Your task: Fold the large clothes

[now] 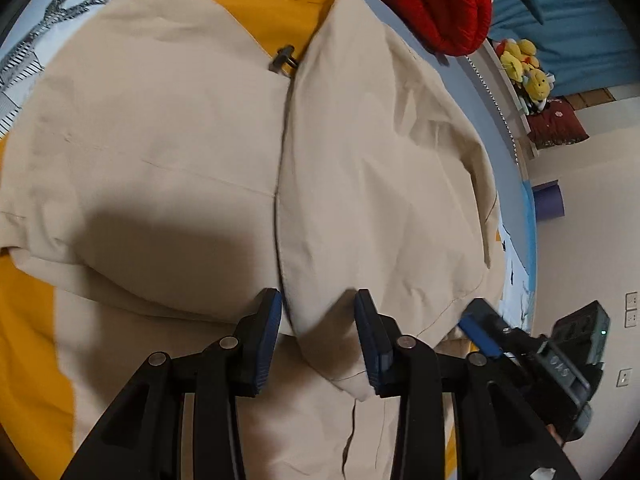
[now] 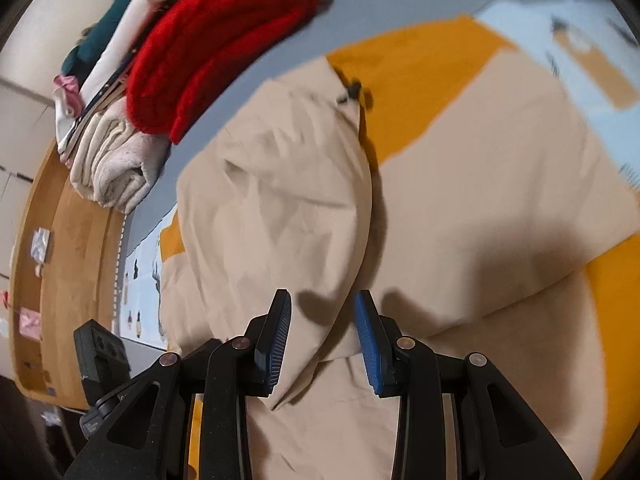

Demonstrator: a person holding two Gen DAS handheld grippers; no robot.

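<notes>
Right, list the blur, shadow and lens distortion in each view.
Left wrist view: fisheye bends the bed edge into an arc; a dark shadow falls on the beige jacket; slight motion blur near the zip pull. Right wrist view: heavier motion blur, worst on the patterned sheet and red garment; the tongs cast shadows on the jacket.

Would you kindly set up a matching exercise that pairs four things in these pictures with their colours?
Things:
1. jacket
2. folded jumper
3. soft toys
4. claw pads

Colours:
A. red
B. blue
C. beige
D. yellow

Pairs: 1-C, 2-A, 3-D, 4-B
</notes>
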